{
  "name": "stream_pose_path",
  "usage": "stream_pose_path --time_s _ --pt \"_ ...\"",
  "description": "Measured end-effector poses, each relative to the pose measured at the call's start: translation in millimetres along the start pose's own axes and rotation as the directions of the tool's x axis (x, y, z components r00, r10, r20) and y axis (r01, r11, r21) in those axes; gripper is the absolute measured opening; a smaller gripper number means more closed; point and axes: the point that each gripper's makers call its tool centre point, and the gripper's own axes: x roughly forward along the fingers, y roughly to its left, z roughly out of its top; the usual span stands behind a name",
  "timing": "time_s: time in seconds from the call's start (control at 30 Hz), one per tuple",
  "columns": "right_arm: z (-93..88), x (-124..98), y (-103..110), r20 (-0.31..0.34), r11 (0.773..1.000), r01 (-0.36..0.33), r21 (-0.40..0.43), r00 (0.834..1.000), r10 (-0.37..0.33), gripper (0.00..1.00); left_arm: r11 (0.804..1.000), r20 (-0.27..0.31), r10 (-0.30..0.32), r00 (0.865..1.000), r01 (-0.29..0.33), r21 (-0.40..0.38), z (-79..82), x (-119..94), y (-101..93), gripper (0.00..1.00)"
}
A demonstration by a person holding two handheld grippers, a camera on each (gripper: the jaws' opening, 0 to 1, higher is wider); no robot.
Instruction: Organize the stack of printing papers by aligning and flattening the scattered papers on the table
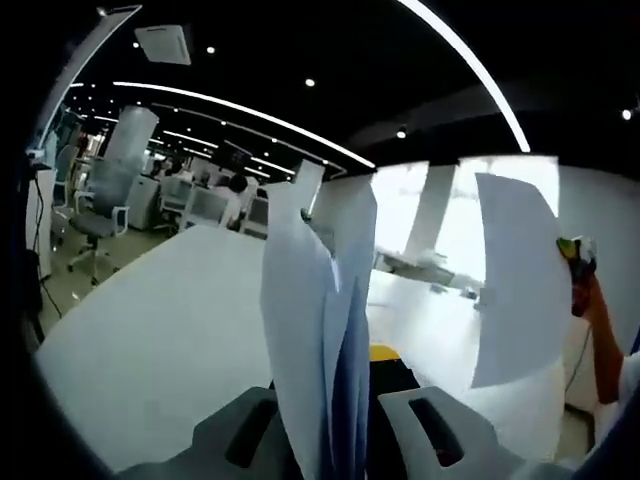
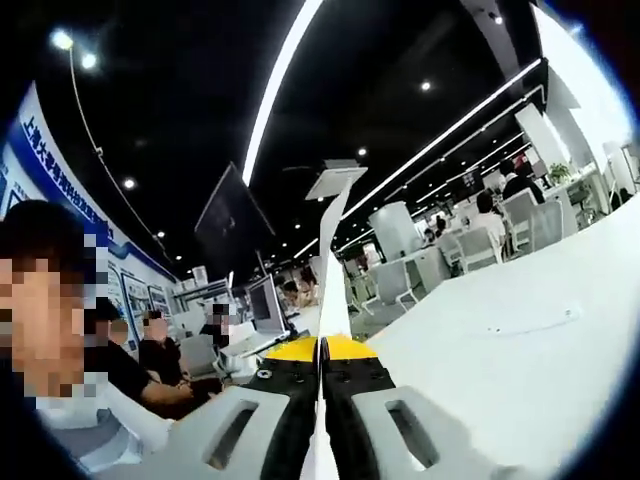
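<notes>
Sheets of thin white printing paper [image 1: 325,330] stood fanned and bowing between the jaws of the left hand-held gripper [image 1: 340,440], clenched on their lower edge above the white surface [image 1: 160,330]; the right hand-held gripper [image 2: 322,400] was clamped on another white sheet [image 2: 330,270], seen edge-on. Being light, limp and slippery, they probably wanted holding low, near one edge, so the stack could be squared.
</notes>
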Motion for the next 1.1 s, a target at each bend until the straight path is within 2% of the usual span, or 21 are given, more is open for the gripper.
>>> stream_pose_path --time_s 0.27,0.43,0.57,0.7,1.03,1.1 --pt "-1.1 -0.8 0.3 -0.008 1.0 0.0 0.003 1.0 0.0 0.0 1.0 -0.029 -0.01 1.0 0.01 -0.004 -19.6 5.8 -0.7 0.06" --pt "-6.6 2.9 3.3 -0.024 1.0 -0.008 0.003 1.0 0.008 0.0 0.998 -0.035 -0.05 0.998 0.051 0.026 -34.7 11.4 -9.0 0.06" --pt "-8.2 5.0 5.6 -0.037 1.0 -0.016 0.003 0.999 0.016 0.0 0.997 -0.03 -0.073 0.997 0.073 0.007 -42.3 13.5 -10.2 0.06" --pt "-8.5 8.0 10.9 -0.04 0.999 -0.034 0.004 0.999 0.034 0.0 0.995 0.004 -0.099 0.995 0.099 0.02 -38.0 12.9 -12.3 0.06" --pt "-13.6 21.6 23.6 -0.058 0.997 -0.076 0.025 0.995 0.078 0.0 0.994 0.02 -0.112 0.993 0.112 -0.017 -36.8 14.1 -8.3 0.06" --pt "-13.8 24.2 28.6 -0.058 0.994 -0.101 0.049 0.993 0.104 0.0 0.994 0.019 -0.111 0.994 0.112 -0.018 -37.1 14.2 -8.0 0.06"
